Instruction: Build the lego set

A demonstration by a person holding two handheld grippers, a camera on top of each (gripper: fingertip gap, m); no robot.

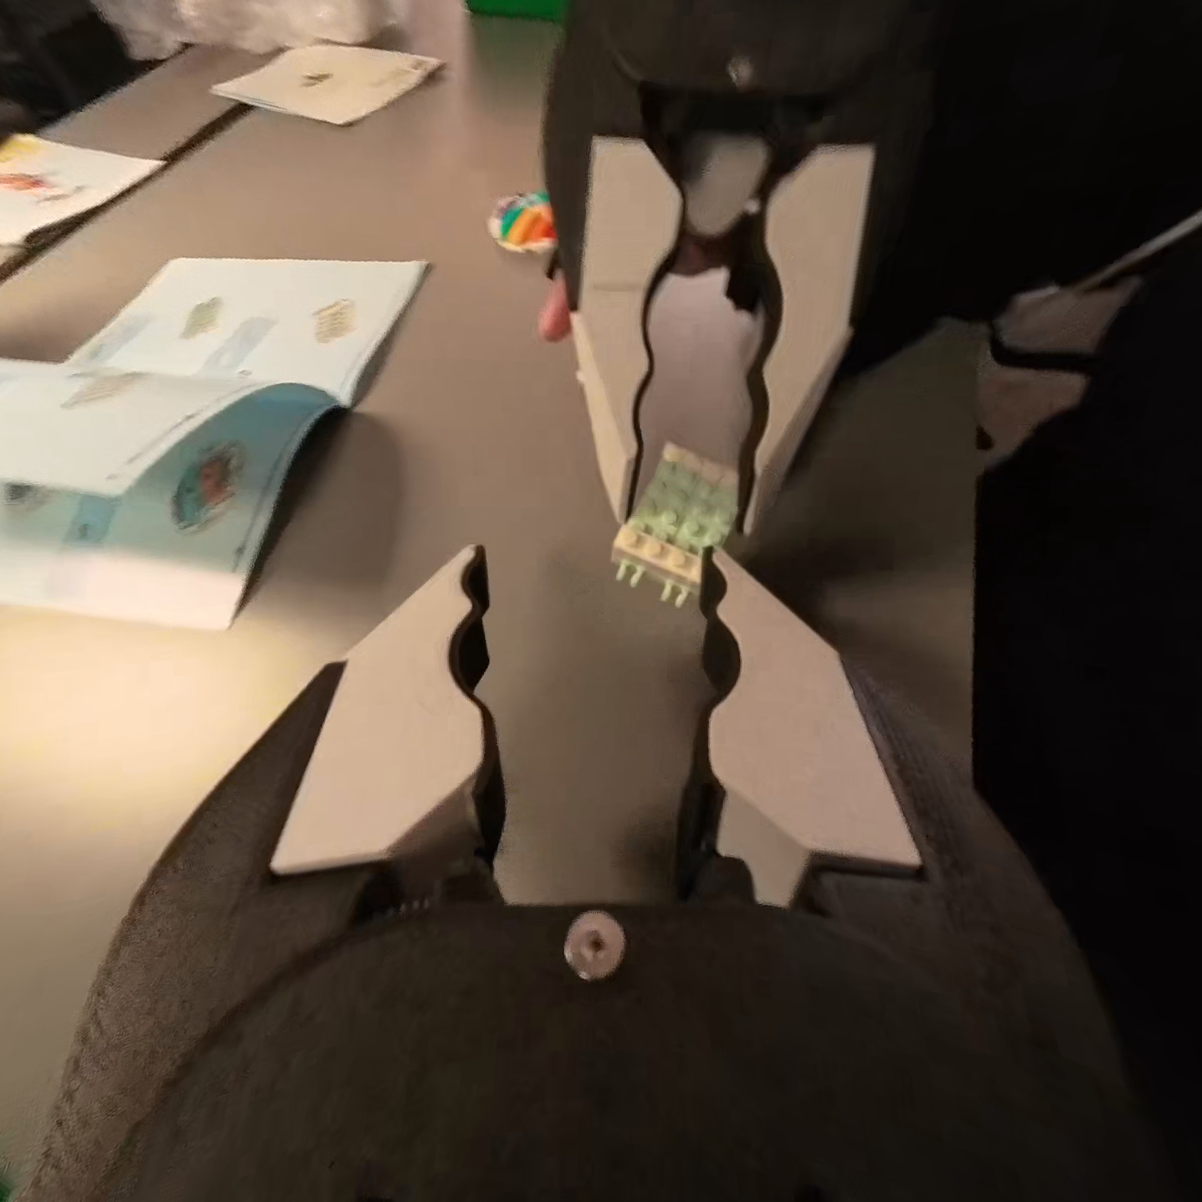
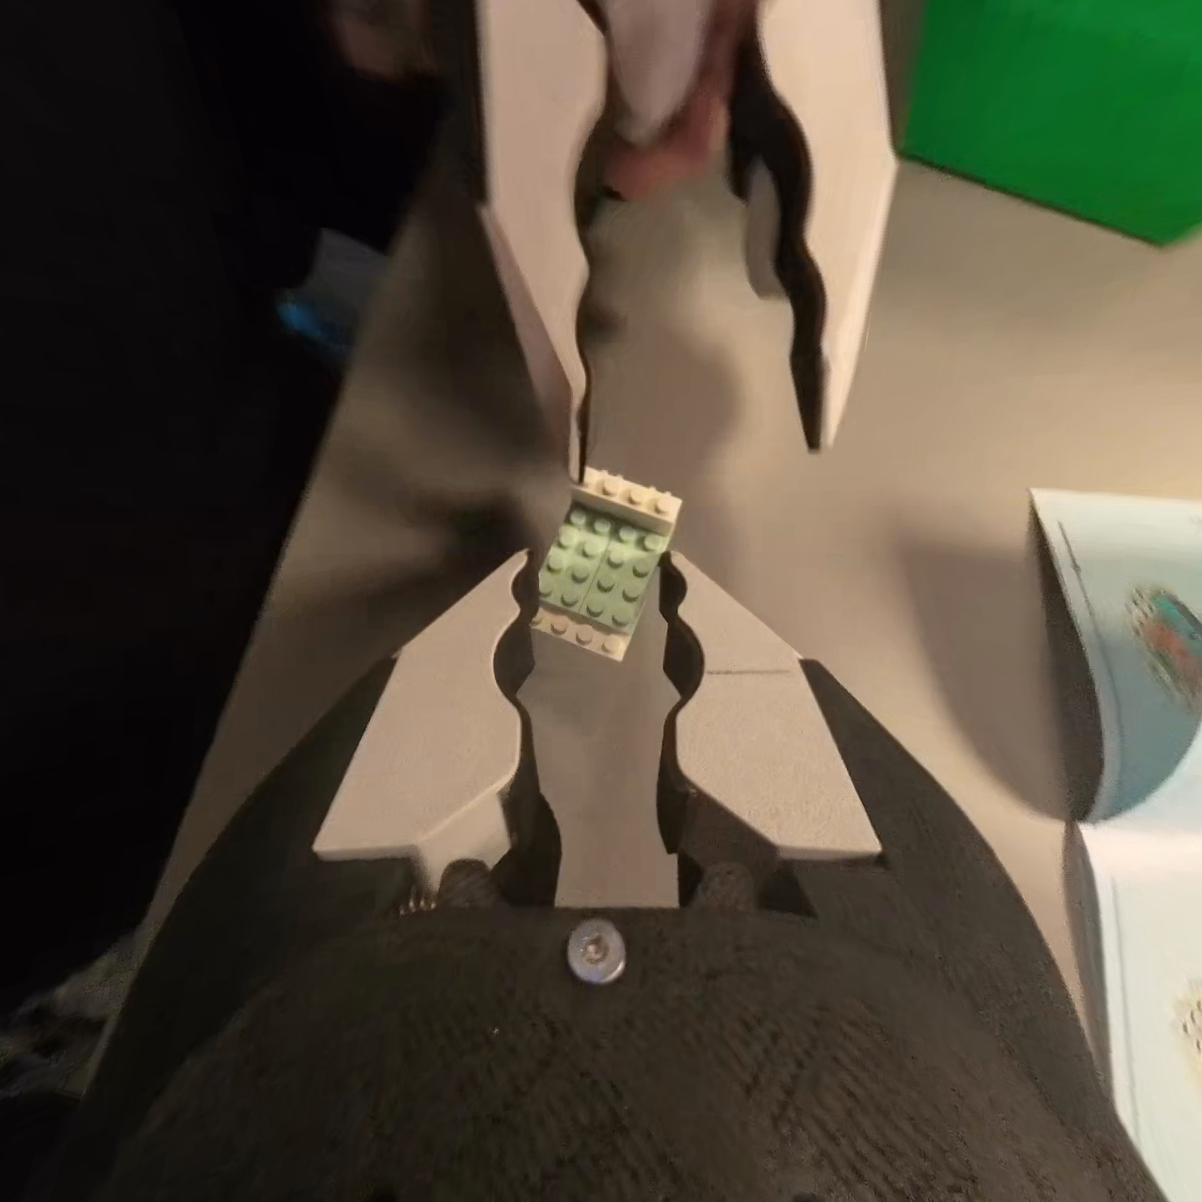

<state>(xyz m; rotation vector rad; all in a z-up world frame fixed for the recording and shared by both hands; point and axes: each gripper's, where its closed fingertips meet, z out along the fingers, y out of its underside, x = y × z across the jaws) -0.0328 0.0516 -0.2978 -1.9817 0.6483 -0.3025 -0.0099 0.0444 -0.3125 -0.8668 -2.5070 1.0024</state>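
Note:
A small lego assembly (image 2: pixel 598 572) of light green plates with cream end plates sits between the fingertips of my right gripper (image 2: pixel 595 562). The fingers press on its two sides, so the gripper is shut on it, low over the grey table (image 2: pixel 748 585). In the left wrist view the assembly (image 1: pixel 676 520) sits between the right gripper's (image 1: pixel 686 520) tips, with small green clips sticking out toward me. My left gripper (image 1: pixel 595 559) is open and empty, facing the right one, with its right fingertip close to the assembly's near end. It also shows in the right wrist view (image 2: pixel 696 449).
An open instruction booklet (image 1: pixel 195 416) lies left of the grippers; it shows in the right wrist view (image 2: pixel 1138 683) too. More paper sheets (image 1: pixel 325 81) lie farther back. A small multicoloured item (image 1: pixel 527 221) lies behind the right gripper. A green box (image 2: pixel 1054 110) stands beyond. The table edge (image 2: pixel 338 403) runs close by. The tips of both grippers are at nearly the same place.

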